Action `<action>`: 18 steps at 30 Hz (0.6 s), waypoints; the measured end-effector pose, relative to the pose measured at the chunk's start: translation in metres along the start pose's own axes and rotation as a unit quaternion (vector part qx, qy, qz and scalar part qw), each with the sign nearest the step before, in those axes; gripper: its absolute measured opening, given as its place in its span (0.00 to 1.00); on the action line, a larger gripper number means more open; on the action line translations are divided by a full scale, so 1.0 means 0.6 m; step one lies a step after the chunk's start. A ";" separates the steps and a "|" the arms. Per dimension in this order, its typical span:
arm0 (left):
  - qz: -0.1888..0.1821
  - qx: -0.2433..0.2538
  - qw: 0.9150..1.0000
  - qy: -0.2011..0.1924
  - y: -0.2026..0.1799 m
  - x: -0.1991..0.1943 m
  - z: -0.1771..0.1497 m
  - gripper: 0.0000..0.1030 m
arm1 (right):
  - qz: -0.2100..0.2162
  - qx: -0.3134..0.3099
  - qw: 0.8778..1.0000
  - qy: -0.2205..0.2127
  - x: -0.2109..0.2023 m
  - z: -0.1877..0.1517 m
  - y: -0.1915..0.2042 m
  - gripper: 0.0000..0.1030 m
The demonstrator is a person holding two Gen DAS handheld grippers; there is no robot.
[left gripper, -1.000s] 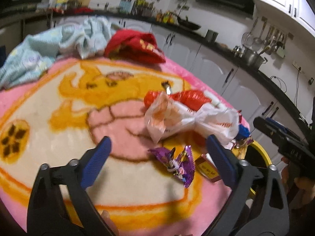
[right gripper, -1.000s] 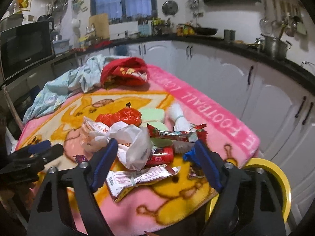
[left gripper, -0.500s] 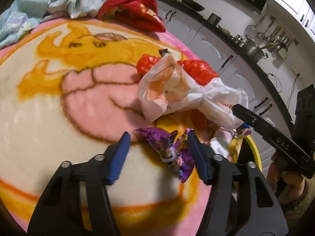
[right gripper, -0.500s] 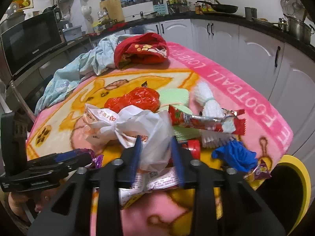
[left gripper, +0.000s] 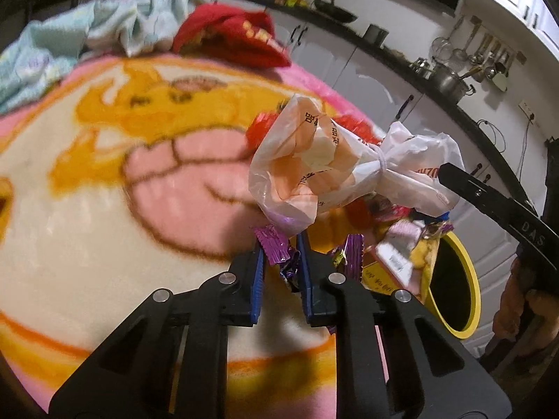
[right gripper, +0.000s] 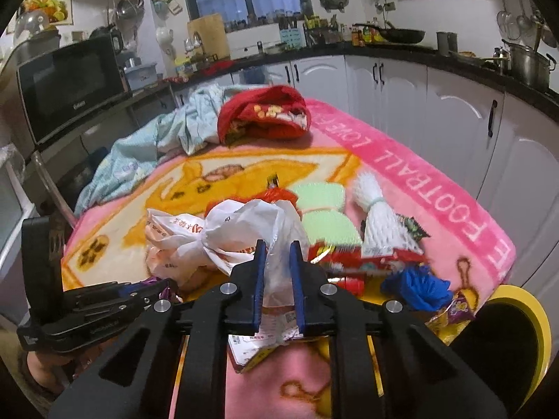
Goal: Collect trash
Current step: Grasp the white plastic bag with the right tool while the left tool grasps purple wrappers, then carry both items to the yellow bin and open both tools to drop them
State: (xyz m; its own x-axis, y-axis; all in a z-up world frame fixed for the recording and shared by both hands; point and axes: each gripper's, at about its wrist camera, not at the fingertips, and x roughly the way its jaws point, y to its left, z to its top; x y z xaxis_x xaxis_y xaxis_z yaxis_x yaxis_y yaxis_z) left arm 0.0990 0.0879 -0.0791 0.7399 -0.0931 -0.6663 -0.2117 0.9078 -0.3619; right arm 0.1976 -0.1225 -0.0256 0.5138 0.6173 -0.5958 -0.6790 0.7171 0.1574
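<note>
My left gripper is shut on a crumpled purple candy wrapper just above the pink and yellow blanket. My right gripper is shut on a tied white plastic bag, lifted off the blanket; it also shows in the left wrist view. A yellow-rimmed bin stands past the table's right edge and shows in the right wrist view. Other trash lies near the blanket's edge: a red bag, a blue scrap, snack wrappers.
A red cloth and a light blue cloth lie at the far end of the blanket. Two green sponges and a white net bundle lie mid-blanket. White cabinets run along the right.
Both grippers went from wide open to shut. The left one closed on the purple wrapper, the right one on the white bag, which has risen off the blanket.
</note>
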 end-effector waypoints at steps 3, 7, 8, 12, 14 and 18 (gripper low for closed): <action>-0.006 0.016 1.000 -0.020 -0.016 -0.021 0.011 0.11 | -0.005 0.007 1.000 -0.023 -0.023 0.009 -0.003 0.12; -0.016 0.034 0.999 -0.039 -0.043 -0.039 0.027 0.11 | -0.014 0.017 0.999 -0.048 -0.053 0.021 -0.011 0.11; -0.019 0.038 0.998 -0.042 -0.049 -0.042 0.030 0.10 | -0.017 0.018 0.998 -0.054 -0.060 0.024 -0.013 0.10; -0.032 0.054 0.997 -0.053 -0.075 -0.050 0.039 0.10 | -0.030 0.028 0.996 -0.078 -0.091 0.034 -0.026 0.09; -0.040 0.064 0.996 -0.057 -0.091 -0.052 0.043 0.10 | -0.037 0.034 0.995 -0.087 -0.104 0.036 -0.035 0.08; -0.052 0.085 0.993 -0.057 -0.120 -0.050 0.046 0.11 | -0.050 0.055 0.992 -0.101 -0.129 0.038 -0.059 0.07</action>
State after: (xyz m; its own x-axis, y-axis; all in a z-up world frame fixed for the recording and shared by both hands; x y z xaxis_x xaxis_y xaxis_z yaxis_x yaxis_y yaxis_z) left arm 0.1095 0.0368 -0.0153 0.8218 -0.1526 -0.5489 -0.0263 0.9523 -0.3041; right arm 0.1937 -0.1882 0.0327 0.6779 0.5861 -0.4438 -0.5637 0.8019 0.1979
